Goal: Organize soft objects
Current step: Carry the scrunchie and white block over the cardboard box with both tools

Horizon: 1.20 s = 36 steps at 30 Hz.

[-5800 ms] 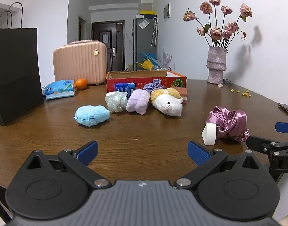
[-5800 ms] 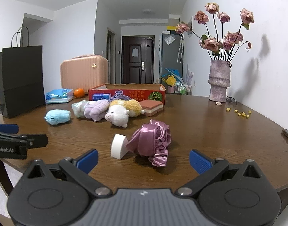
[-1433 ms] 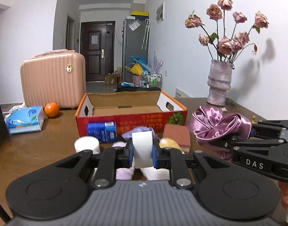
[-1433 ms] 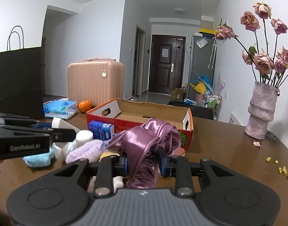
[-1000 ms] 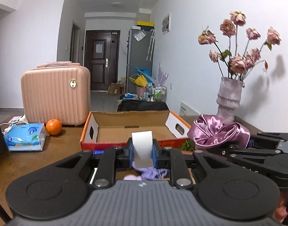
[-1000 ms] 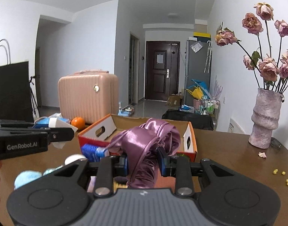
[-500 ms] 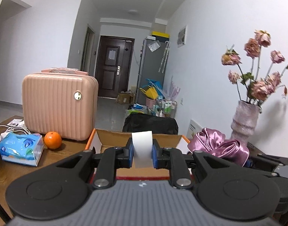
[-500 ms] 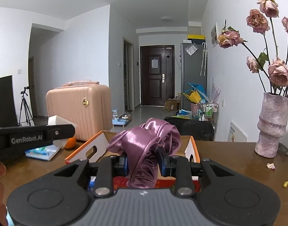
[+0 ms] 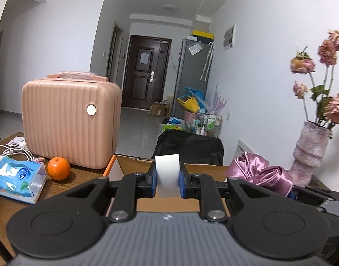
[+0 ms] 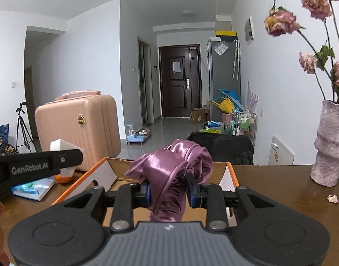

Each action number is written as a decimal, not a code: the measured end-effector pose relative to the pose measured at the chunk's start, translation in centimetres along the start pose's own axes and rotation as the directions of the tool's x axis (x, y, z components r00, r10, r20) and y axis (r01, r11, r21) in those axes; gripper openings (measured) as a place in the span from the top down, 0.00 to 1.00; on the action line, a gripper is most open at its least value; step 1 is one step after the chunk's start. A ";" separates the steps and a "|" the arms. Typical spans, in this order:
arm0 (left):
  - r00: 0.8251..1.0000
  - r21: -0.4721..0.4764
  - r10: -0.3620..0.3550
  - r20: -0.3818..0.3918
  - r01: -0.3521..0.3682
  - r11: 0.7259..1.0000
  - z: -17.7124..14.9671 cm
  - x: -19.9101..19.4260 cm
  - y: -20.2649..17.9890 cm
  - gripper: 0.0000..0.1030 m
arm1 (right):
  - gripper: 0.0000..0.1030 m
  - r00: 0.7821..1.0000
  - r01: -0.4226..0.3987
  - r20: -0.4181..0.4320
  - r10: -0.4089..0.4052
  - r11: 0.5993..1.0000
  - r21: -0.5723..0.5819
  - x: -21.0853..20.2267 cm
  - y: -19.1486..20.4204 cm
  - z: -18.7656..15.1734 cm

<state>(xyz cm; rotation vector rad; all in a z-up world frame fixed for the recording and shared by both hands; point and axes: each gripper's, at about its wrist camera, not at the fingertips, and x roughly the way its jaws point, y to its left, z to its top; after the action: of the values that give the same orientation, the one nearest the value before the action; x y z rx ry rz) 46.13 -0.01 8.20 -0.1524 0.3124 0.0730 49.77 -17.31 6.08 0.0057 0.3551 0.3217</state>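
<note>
Here, white sponge (image 9: 167, 178) between left jaws, satin scrunchie (image 10: 171, 177) between right

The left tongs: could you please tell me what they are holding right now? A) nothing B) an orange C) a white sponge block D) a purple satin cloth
C: the left tongs are shut on the white sponge block, pinched between both blue pads above the cardboard box, while the purple satin cloth sits in the right tongs.
</note>
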 end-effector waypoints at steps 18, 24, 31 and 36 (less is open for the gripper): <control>0.985 0.008 0.088 -0.146 -0.088 0.996 -0.3 8.0 1.5 0.81 | 0.72 0.996 0.007 -0.093 -0.008 1.000 -0.012 6.5 0.0 0.2; 0.977 0.012 0.104 -0.185 -0.104 0.995 -1.0 9.5 2.0 0.81 | 0.72 0.993 0.010 -0.116 -0.011 1.000 -0.013 7.6 0.1 -0.4; 0.969 0.028 0.123 -0.216 -0.120 0.992 -1.8 10.7 2.3 0.81 | 0.72 0.990 0.021 -0.138 -0.024 1.000 -0.024 8.5 0.2 -0.9; 0.969 0.034 0.124 -0.215 -0.120 0.992 -1.9 10.8 2.4 0.81 | 0.72 0.989 0.028 -0.145 -0.031 0.999 -0.024 8.7 0.1 -1.1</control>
<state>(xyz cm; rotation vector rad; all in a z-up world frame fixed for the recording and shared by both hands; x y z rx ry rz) 55.54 2.56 2.70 -0.1201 0.5409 0.1757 57.10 -14.56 2.03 -0.0447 0.4959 0.2970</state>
